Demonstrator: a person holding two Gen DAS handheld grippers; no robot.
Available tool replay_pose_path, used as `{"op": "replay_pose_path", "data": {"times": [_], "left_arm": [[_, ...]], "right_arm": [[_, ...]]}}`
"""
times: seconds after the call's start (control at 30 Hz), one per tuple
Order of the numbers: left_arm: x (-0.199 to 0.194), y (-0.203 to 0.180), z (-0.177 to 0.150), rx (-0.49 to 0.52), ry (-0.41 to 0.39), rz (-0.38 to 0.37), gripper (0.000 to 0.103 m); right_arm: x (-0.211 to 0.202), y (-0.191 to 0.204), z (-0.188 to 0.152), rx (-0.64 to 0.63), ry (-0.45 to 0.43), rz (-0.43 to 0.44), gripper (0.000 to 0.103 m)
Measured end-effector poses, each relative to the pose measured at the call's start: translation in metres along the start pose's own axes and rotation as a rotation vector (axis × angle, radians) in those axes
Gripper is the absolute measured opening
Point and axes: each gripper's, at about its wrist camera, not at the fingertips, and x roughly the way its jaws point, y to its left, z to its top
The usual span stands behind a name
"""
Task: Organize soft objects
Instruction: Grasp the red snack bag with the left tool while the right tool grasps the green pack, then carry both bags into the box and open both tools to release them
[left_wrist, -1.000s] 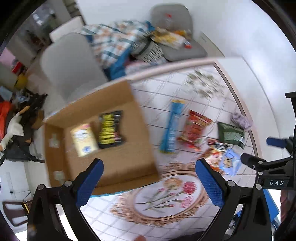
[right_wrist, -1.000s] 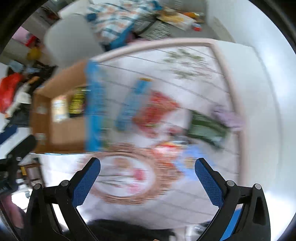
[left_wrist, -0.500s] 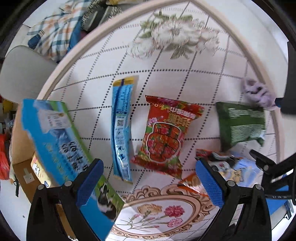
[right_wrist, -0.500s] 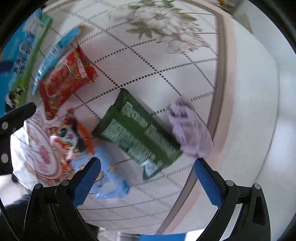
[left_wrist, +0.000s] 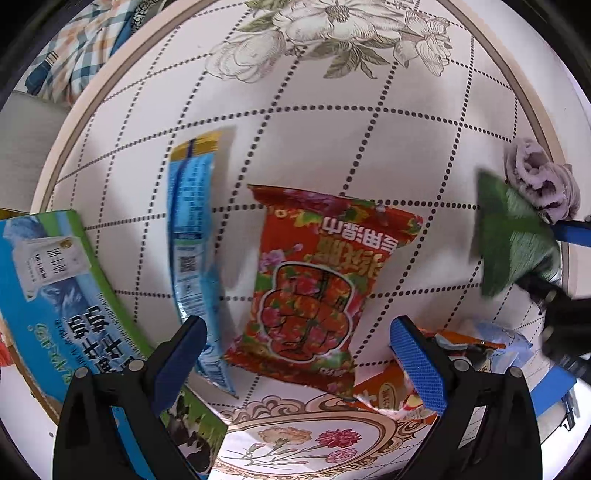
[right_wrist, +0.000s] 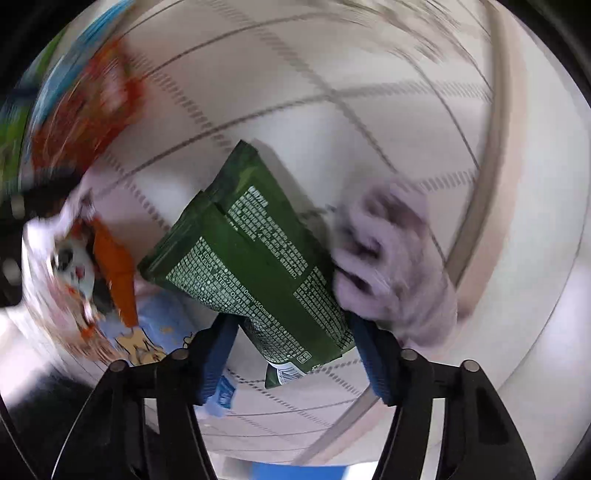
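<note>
Right claw clamped on green pouch, pinched between both pads at its near end. Purple cloth touches pouch just right of claw; lift should go straight up so cloth isn't dragged. Left claw spread wide, empty, hovering with red packet between its fingers.

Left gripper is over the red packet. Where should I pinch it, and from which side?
Judging by its pose, pinch the red packet across its narrow width at the near end, coming straight down. It lies flat, pointing away, between the open left gripper fingers; the blue packet crowds its left edge.
</note>
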Motion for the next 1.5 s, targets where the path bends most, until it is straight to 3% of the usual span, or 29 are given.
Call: {"op": "replay_pose_path", "data": {"times": [0.17, 0.2, 0.27, 0.4, 0.5, 0.53, 0.57, 0.67, 0.73, 0.9, 1.3, 1.5], "left_arm": [[0.012, -0.006, 0.01, -0.004, 0.02, -0.022, 0.102], [0.014, -0.005, 0.011, -0.007, 0.025, -0.028, 0.102], [0.023, -0.003, 0.015, -0.02, 0.047, -0.042, 0.09], [0.025, -0.004, 0.017, -0.015, 0.031, -0.048, 0.087], [0.019, -0.007, 0.02, -0.013, 0.008, -0.047, 0.07], [0.015, -0.006, 0.02, -0.012, 0.001, -0.045, 0.056], [0.013, -0.007, 0.019, -0.014, -0.005, -0.046, 0.051], [0.011, -0.009, 0.018, -0.028, -0.015, -0.034, 0.048], [0.008, -0.01, 0.016, -0.039, -0.026, -0.023, 0.047], [-0.007, -0.009, 0.002, -0.101, -0.086, -0.02, 0.046], [-0.105, 0.045, -0.068, -0.287, -0.327, -0.162, 0.046], [-0.156, 0.109, -0.147, -0.37, -0.461, -0.183, 0.046]], "right_arm": [[-0.006, -0.049, -0.005, 0.288, -0.059, 0.203, 0.061], [-0.007, -0.052, -0.005, 0.292, -0.064, 0.222, 0.063], [-0.008, -0.055, -0.004, 0.271, -0.067, 0.23, 0.064], [-0.002, -0.052, -0.004, 0.203, -0.051, 0.172, 0.064], [0.003, -0.05, -0.002, 0.19, -0.056, 0.142, 0.064], [0.003, -0.05, 0.0, 0.196, -0.063, 0.138, 0.064], [0.004, -0.048, -0.002, 0.204, -0.068, 0.135, 0.064], [-0.001, -0.029, -0.009, 0.209, -0.095, 0.1, 0.059], [-0.004, -0.021, -0.014, 0.221, -0.109, 0.087, 0.048], [-0.02, 0.001, -0.025, 0.266, -0.138, 0.11, 0.033], [-0.116, -0.001, -0.067, 0.373, -0.325, 0.296, 0.031], [-0.177, 0.069, -0.087, 0.309, -0.421, 0.383, 0.03]]}}
